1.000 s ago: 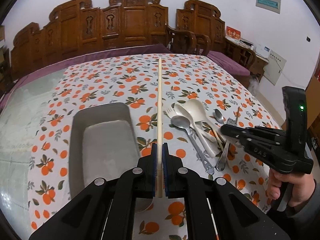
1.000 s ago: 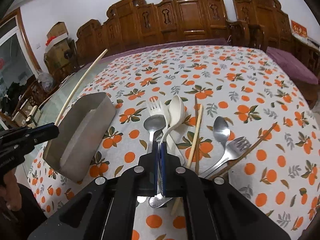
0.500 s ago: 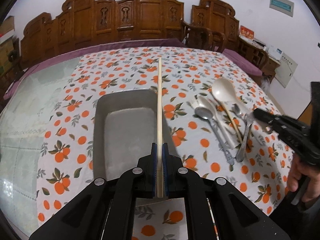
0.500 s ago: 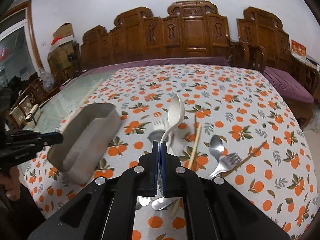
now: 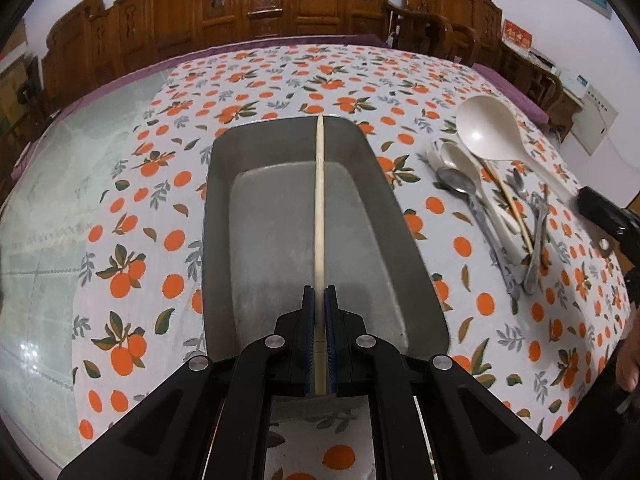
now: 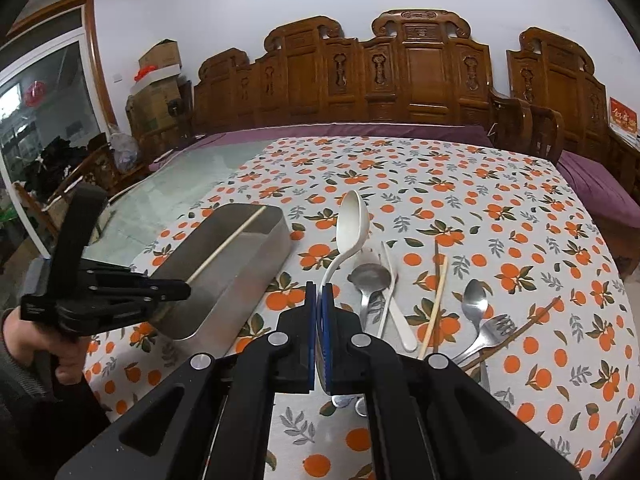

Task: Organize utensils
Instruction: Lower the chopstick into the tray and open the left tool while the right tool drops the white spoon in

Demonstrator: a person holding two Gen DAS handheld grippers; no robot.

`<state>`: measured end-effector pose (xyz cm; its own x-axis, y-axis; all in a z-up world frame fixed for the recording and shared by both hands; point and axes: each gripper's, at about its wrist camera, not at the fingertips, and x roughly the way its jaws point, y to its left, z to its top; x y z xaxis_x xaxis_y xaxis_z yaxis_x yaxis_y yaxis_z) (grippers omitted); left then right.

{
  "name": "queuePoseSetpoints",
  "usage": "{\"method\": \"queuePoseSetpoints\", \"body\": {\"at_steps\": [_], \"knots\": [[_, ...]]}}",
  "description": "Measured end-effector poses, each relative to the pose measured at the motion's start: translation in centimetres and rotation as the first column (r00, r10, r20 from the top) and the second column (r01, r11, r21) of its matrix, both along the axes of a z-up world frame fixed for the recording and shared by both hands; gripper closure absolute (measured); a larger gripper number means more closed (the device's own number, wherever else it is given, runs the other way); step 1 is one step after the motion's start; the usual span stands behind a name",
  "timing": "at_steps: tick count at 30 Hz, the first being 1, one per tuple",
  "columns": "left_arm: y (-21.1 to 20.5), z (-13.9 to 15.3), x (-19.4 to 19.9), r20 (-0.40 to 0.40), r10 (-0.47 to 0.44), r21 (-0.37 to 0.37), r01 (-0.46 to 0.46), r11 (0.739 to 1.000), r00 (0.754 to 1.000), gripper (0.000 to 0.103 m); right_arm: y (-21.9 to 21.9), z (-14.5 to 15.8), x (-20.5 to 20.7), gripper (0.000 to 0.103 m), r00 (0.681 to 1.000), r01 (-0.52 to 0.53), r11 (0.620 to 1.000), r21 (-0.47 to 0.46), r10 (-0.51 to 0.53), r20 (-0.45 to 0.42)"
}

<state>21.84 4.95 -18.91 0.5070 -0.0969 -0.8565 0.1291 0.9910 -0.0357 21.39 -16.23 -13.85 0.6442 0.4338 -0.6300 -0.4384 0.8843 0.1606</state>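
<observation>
Over the last second I have swung my left gripper from beside the rectangular grey metal tray to directly above it, so the long pale wooden chopstick now runs along the tray's length, its tip near the far rim. The jaws are pinched narrow on the chopstick's near end. From the right wrist view it hangs slanted over the tray and I cannot tell whether it touches the rim.

My right gripper has risen from the pile, taking the large white plastic spoon with it; the jaws are clamped tight on its handle and the bowl stands up clear of the orange-print tablecloth.

Still on the cloth, right of the tray, lie two steel spoons, a steel fork, a smaller white spoon, a second pale chopstick and a dark stick.

So I judge the first drop is nearly ready: lower the chopstick, release, then bring the white spoon across. The tray itself holds nothing yet.
</observation>
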Motion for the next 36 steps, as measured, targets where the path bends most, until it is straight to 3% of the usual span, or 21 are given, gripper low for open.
{"method": "queuePoseSetpoints", "body": {"at_steps": [9, 13, 18, 25, 36], "knots": [[0.7, -0.3, 0.8, -0.004, 0.028, 0.004, -0.028, 1.0, 1.0, 0.097, 2.1, 0.8, -0.4, 0.1, 0.999, -0.046, 0.999, -0.003, 0.046, 0.005], [1.4, 0.8, 0.7, 0.031, 0.045, 0.002, -0.045, 0.999, 0.998, 0.079, 3.6, 1.2, -0.4, 0.1, 0.998, -0.066, 0.998, -0.007, 0.066, 0.007], [2.9, 2.9, 0.3, 0.102, 0.07, -0.011, -0.069, 0.998, 0.992, 0.071, 5.7, 1.3, 0.0, 0.1, 0.996, -0.088, 0.996, 0.015, 0.088, -0.006], [4.9, 5.2, -0.4, 0.169, 0.097, -0.024, -0.094, 0.995, 0.981, 0.07, 9.5, 0.5, 1.1, 0.1, 0.992, -0.115, 0.993, 0.035, 0.117, -0.048], [6.8, 6.8, -0.8, 0.209, 0.127, -0.048, -0.12, 0.992, 0.97, 0.07, 14.3, -2.1, 3.2, 0.1, 0.982, -0.141, 0.99, 0.018, 0.142, -0.125]]}}
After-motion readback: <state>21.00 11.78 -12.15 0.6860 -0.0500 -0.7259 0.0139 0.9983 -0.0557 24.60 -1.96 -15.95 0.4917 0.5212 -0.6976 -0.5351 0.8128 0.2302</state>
